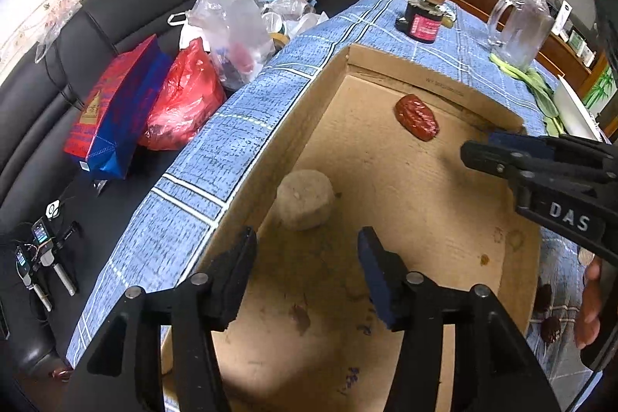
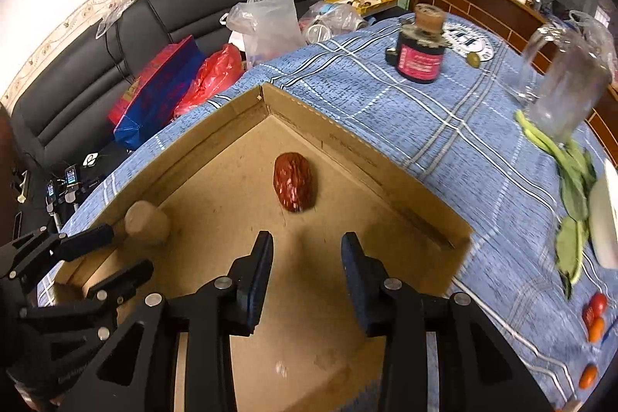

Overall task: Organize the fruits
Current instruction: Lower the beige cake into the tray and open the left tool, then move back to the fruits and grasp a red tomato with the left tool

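A shallow cardboard box (image 1: 293,111) (image 2: 309,126) lies on the blue checked tablecloth. Inside it lie a wrinkled red date (image 1: 416,116) (image 2: 293,186) and a round tan fruit (image 1: 305,199) (image 2: 146,222). My left gripper (image 1: 307,250) (image 2: 116,257) is open and empty, just short of the tan fruit. My right gripper (image 2: 307,251) (image 1: 475,149) is open and empty, a little short of the date. Small red and orange tomatoes (image 2: 595,315) lie on the cloth at the right, and two dark dates (image 1: 548,311) lie on the cloth beside the box.
A black jar with a cork lid (image 1: 423,18) (image 2: 421,53), a glass mug (image 1: 517,29) (image 2: 564,87), green leaves (image 2: 571,188) and a white dish (image 2: 604,222) stand on the table. Bags (image 1: 181,99) lie on a black sofa at left.
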